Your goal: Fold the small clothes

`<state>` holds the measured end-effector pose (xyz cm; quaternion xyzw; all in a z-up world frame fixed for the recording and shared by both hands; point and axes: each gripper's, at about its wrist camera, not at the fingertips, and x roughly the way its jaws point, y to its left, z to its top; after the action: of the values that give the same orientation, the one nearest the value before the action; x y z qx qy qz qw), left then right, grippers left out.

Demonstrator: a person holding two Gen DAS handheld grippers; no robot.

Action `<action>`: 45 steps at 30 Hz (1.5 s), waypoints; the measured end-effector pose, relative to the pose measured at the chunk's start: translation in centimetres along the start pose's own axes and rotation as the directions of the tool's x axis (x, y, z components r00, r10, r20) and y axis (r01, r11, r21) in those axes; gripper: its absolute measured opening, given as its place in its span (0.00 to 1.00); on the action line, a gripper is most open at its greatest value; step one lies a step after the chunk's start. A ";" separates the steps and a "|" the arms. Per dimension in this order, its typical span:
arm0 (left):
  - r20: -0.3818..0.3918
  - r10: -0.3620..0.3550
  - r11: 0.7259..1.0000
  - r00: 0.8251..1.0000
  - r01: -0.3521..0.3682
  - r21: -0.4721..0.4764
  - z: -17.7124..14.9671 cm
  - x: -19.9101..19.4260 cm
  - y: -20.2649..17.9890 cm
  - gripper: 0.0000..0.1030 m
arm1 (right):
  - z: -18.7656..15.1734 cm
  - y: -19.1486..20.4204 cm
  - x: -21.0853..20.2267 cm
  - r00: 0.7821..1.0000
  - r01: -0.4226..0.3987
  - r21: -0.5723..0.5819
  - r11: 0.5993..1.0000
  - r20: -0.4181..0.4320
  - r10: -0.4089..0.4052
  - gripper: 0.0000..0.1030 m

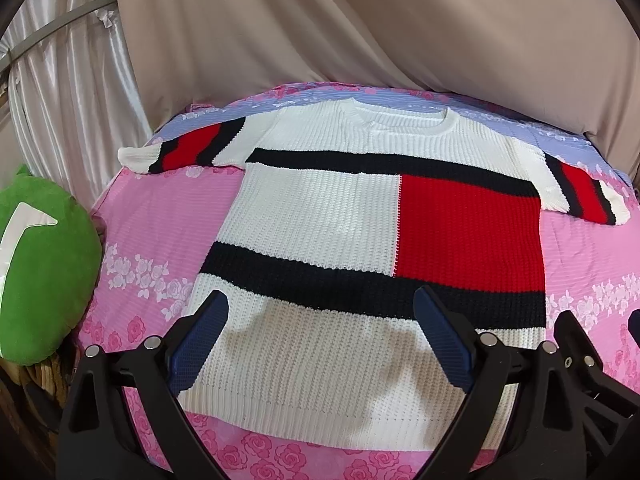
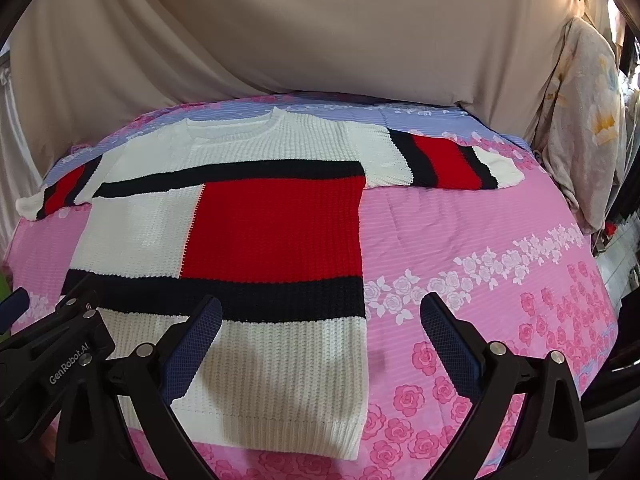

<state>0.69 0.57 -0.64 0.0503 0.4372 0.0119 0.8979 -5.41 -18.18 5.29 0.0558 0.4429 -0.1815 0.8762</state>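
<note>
A knit sweater in white, red and black blocks lies flat and face up on the pink floral bedspread, sleeves spread out to both sides, collar at the far end. My left gripper is open and empty, hovering above the sweater's lower hem. My right gripper is open and empty above the hem's right corner; the sweater fills that view's left and middle. The right gripper's body shows at the left wrist view's right edge; the left gripper's body shows at the right wrist view's left edge.
A green plush cushion sits at the bed's left edge. Beige draped cloth hangs behind the bed, and a white curtain at the left. A floral blanket hangs at the right. Bare pink bedspread lies right of the sweater.
</note>
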 end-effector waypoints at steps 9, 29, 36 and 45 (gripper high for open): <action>0.005 0.011 1.000 1.000 -0.011 0.010 0.0 0.1 -0.4 0.88 | 0.0 -0.1 0.2 1.000 0.004 -0.001 1.000 -0.002 -0.004 0.95; -0.007 0.030 1.000 1.000 -0.030 0.006 0.3 0.7 -0.6 0.88 | 0.4 -0.1 0.7 1.000 -0.001 -0.005 1.000 -0.013 0.001 0.95; -0.009 0.030 1.000 1.000 -0.030 0.006 0.3 0.7 -0.5 0.88 | 0.4 0.0 0.8 1.000 0.000 -0.006 1.000 -0.015 0.000 0.95; -0.009 0.030 1.000 1.000 -0.030 0.006 0.3 0.7 -0.6 0.88 | 0.4 0.1 0.8 1.000 0.002 -0.008 1.000 -0.014 -0.002 0.95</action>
<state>1.36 0.01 -1.09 0.0593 0.4408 0.0243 0.8953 -4.65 -18.43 4.87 0.0532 0.4500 -0.1804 0.8730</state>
